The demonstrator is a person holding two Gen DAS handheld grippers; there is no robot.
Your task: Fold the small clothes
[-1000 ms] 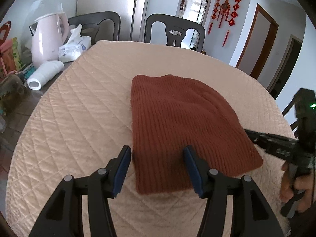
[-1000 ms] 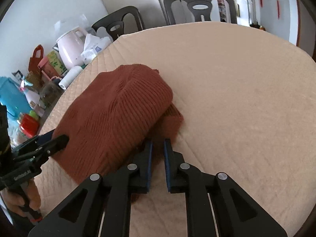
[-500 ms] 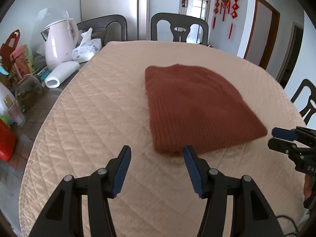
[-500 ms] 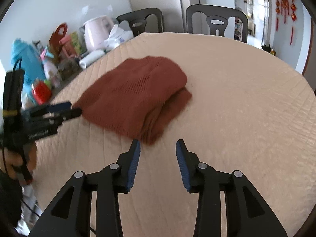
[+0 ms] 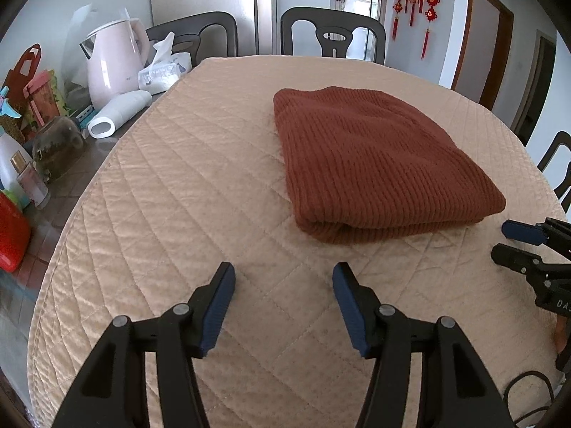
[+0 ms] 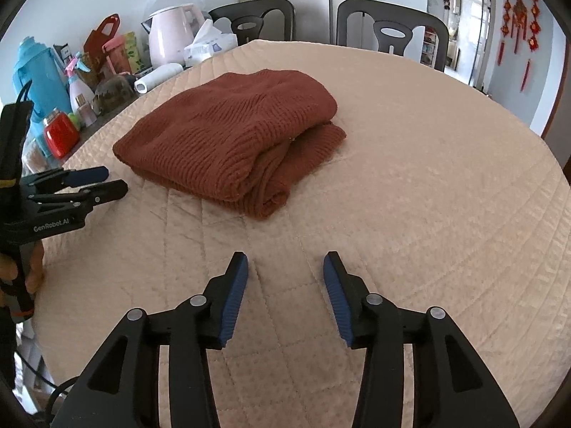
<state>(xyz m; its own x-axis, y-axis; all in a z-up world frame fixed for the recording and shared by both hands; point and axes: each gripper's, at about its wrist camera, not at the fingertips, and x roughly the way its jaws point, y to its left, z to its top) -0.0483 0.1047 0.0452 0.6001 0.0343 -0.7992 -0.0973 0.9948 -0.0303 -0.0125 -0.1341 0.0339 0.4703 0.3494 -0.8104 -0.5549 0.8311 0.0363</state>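
A rust-brown knit garment (image 5: 374,164) lies folded in a thick rectangle on the beige quilted table cover (image 5: 185,185); it also shows in the right wrist view (image 6: 232,135). My left gripper (image 5: 283,285) is open and empty, hovering over the cover a short way in front of the garment's near folded edge. My right gripper (image 6: 285,274) is open and empty, also short of the garment. Each gripper shows in the other's view: the right gripper at the far right (image 5: 517,242), the left gripper at the far left (image 6: 96,182).
A pink kettle (image 5: 114,64), tissue pack (image 5: 164,71), white cylinder (image 5: 117,114), bottles and a red container (image 5: 10,239) crowd the table's left side off the cover. Two dark chairs (image 5: 332,35) stand behind the table. A cable (image 5: 528,388) lies at the lower right.
My right gripper let go of the garment and opened. Both grippers pulled back from the garment, which now lies folded and still on the cover.
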